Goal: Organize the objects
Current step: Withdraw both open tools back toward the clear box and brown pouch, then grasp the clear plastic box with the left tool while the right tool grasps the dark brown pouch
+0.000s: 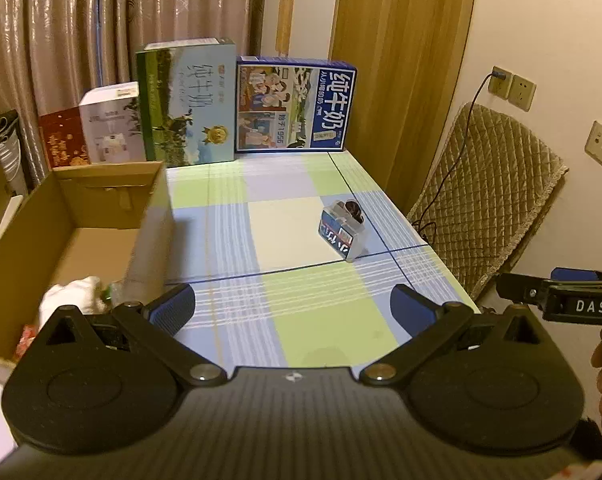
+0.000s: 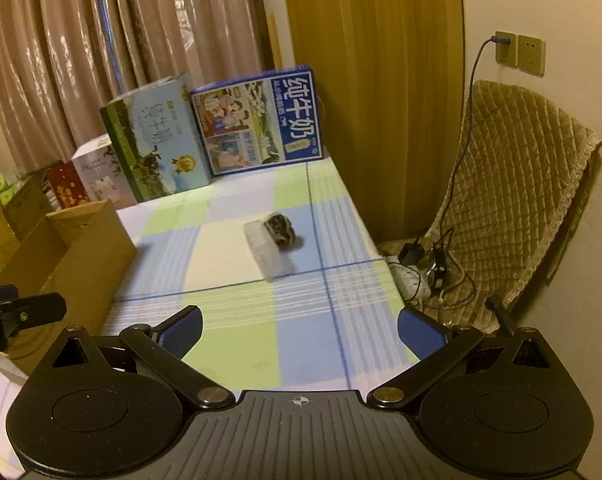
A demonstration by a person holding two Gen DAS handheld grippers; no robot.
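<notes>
A small clear plastic box [image 1: 344, 228] with a blue and red label and dark contents lies on the checked tablecloth [image 1: 285, 240], alone near the table's right side. It also shows, blurred, in the right wrist view as a clear box [image 2: 271, 246]. My left gripper [image 1: 293, 308] is open above the near part of the table, nothing between its blue pads. My right gripper [image 2: 301, 330] is open too, well short of the box. An open cardboard box [image 1: 101, 216] stands at the left, holding a white cloth-like item [image 1: 73, 296] and other small things.
Two milk cartons [image 1: 297, 106] and smaller packages [image 1: 109, 124] line the table's far edge before a curtain. A quilted chair [image 2: 513, 184] with cables and a power strip [image 2: 413, 280] stands right of the table. The right gripper's side [image 1: 561, 300] and a hand show at the left view's edge.
</notes>
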